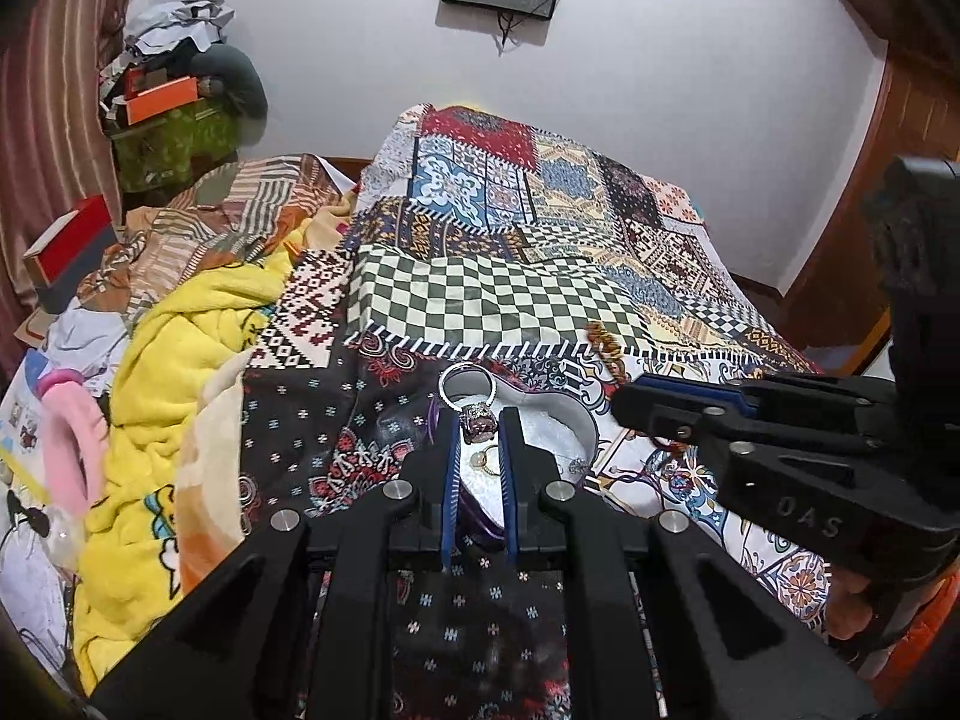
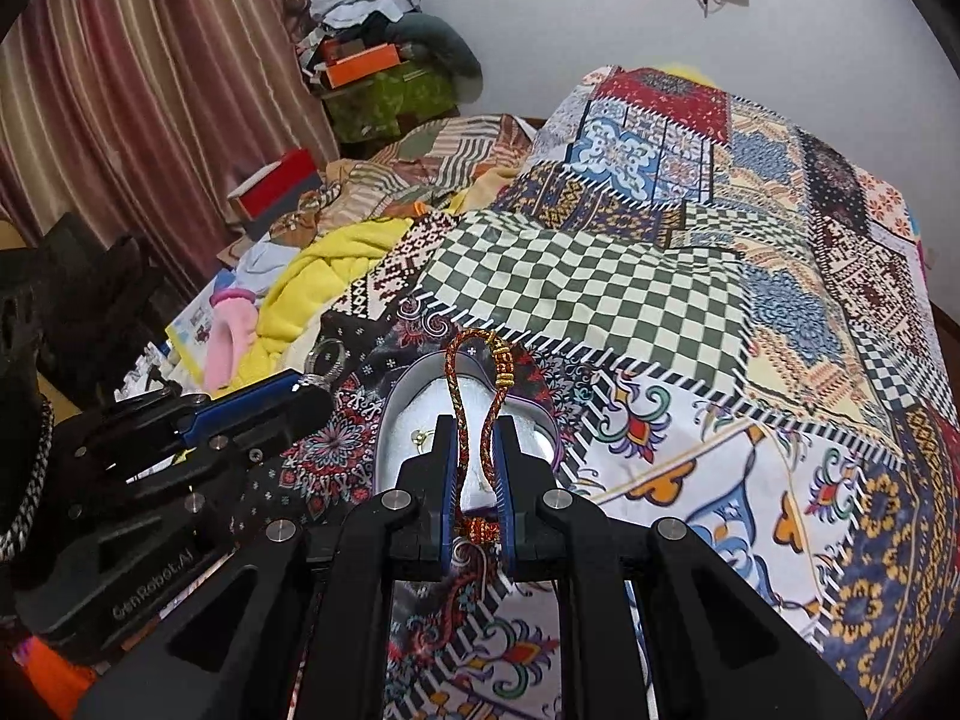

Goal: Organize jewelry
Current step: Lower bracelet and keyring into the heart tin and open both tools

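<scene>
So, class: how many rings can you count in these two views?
2. A large silver ring with a purple stone is pinched in the left gripper; a small gold ring lies inside the open jewelry box. Others may be hidden.

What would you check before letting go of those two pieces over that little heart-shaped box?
1. Left gripper shut on the silver ring with the large purple stone: ok.
2. Right gripper shut on the red-and-gold braided cord bracelet: ok.
3. Open heart-shaped box with white lining lies under the ring: ok.
4. Bracelet loop hangs over the box rather than the patchwork bedspread: cannot tell; its far end reaches past the rim.
5. Small gold piece already in the box leaves room on the lining: ok.
6. The two grippers clear of each other: ok, apart in both views.
</scene>
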`<state>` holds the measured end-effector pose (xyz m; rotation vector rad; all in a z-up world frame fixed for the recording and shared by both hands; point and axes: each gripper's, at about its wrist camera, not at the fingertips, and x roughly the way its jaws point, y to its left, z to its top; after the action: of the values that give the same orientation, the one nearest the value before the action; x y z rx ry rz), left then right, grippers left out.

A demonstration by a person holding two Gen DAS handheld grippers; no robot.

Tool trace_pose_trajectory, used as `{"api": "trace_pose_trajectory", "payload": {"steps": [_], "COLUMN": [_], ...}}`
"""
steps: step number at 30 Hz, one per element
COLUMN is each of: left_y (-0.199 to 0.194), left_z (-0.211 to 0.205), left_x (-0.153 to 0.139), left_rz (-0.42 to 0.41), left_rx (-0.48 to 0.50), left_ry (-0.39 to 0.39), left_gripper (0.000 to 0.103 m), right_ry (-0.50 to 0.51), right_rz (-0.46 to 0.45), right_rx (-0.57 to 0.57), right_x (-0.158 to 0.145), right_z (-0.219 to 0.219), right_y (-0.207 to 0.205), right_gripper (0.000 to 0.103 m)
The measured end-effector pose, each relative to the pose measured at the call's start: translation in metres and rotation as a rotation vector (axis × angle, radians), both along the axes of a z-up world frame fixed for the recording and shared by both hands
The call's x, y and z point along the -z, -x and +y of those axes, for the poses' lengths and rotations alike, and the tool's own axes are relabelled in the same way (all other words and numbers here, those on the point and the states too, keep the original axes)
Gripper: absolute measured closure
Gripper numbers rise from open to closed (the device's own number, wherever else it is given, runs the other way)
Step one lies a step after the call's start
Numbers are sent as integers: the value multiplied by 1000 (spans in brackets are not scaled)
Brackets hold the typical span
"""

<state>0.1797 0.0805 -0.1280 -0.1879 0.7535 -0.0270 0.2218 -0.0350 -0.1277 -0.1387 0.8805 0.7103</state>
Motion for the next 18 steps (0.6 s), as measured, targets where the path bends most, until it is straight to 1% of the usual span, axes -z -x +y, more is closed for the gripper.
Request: {"api": "trace_pose_trajectory", "payload": {"steps": [7, 13, 18], "left_y": [-20, -37, -44], "left_z": [1, 7, 9], "left_x": [19, 36, 40], "left_rz": [38, 79, 89], "left_rx": [27, 30, 38], "left_ry": [11, 20, 28], "left_gripper": [92, 92, 92], "right_ry": [38, 75, 97], "right_rz": [33, 54, 53], "right_rx": [-21, -54, -69], "right_x": [17, 32, 39], "right_z": [10, 19, 23], "right_y": [-15, -22, -24], "right_gripper": [93, 93, 93]}}
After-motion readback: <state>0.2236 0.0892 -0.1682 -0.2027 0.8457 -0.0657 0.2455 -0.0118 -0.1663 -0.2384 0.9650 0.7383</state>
